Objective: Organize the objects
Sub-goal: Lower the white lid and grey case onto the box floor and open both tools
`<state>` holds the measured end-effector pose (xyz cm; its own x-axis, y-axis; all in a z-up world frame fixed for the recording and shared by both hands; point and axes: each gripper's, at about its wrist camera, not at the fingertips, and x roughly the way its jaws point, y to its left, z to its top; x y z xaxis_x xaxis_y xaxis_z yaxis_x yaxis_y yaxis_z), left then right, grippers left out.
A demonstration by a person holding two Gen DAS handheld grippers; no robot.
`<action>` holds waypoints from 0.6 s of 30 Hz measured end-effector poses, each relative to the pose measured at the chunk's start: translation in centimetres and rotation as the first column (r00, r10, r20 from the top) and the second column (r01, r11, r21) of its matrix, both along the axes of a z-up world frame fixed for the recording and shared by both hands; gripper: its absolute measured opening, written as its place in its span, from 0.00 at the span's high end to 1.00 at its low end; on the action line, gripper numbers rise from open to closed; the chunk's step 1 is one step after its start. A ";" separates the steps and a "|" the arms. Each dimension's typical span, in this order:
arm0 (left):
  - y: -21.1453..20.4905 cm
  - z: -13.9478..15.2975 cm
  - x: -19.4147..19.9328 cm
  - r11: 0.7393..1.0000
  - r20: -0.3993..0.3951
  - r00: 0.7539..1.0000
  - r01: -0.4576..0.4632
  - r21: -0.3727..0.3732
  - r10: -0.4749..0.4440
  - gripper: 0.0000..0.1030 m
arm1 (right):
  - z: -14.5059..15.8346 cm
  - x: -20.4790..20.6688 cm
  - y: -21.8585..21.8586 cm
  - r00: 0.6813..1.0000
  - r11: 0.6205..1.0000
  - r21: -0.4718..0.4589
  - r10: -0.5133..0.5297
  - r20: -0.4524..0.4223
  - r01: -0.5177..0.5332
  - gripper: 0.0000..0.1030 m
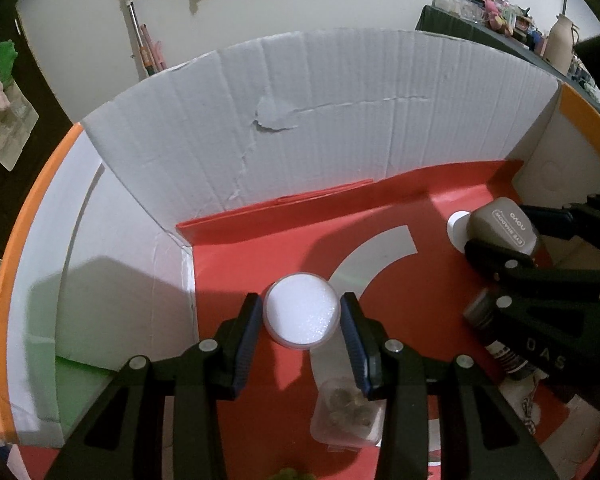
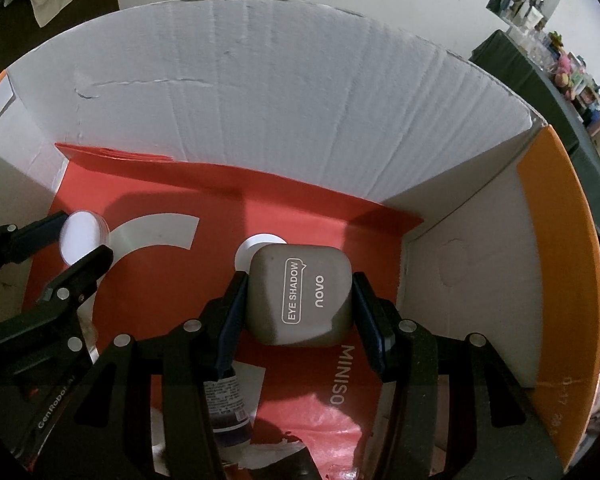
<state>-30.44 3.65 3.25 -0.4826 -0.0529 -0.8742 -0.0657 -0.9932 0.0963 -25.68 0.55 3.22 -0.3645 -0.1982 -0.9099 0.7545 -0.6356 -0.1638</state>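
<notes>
Both grippers are inside a cardboard box (image 1: 340, 92) lined with a red MINISO bag (image 1: 260, 240). My left gripper (image 1: 302, 312) is shut on a round white jar (image 1: 300, 310) and holds it over the red floor; the jar also shows in the right wrist view (image 2: 82, 236). My right gripper (image 2: 298, 308) is shut on a grey NOVO eye shadow case (image 2: 298, 296), also in the left wrist view (image 1: 504, 228). A round white lid (image 2: 260, 244) lies just beyond the case.
A small clear tub of dark items (image 1: 348, 412) lies under my left gripper. A dark labelled bottle (image 2: 226, 400) lies under my right gripper. The box has white walls and orange flaps (image 2: 556, 260). A cluttered table (image 1: 500, 20) stands beyond.
</notes>
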 end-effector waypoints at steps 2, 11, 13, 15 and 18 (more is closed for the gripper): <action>0.1 0.0 0.1 1.000 0.001 1.000 -0.001 0.000 0.001 0.59 | 0.0 0.0 0.0 1.000 1.000 0.000 0.001 0.000 -0.001 0.52; 0.8 0.1 0.9 1.000 -0.011 1.000 0.003 -0.020 -0.004 0.59 | 0.1 -0.1 0.0 1.000 1.000 0.001 0.003 0.000 -0.003 0.52; 0.8 0.2 1.0 1.000 -0.010 1.000 0.002 -0.016 -0.002 0.59 | 0.1 -0.2 0.0 1.000 1.000 0.000 0.004 0.001 -0.004 0.52; 0.8 0.2 1.2 1.000 -0.008 1.000 0.000 -0.011 0.000 0.58 | 0.1 -0.3 0.0 1.000 1.000 0.000 0.006 0.000 -0.006 0.52; 1.0 0.3 1.4 1.000 -0.010 1.000 0.001 -0.009 -0.001 0.58 | 0.2 -0.2 -0.1 1.000 1.000 0.001 0.009 0.000 -0.009 0.52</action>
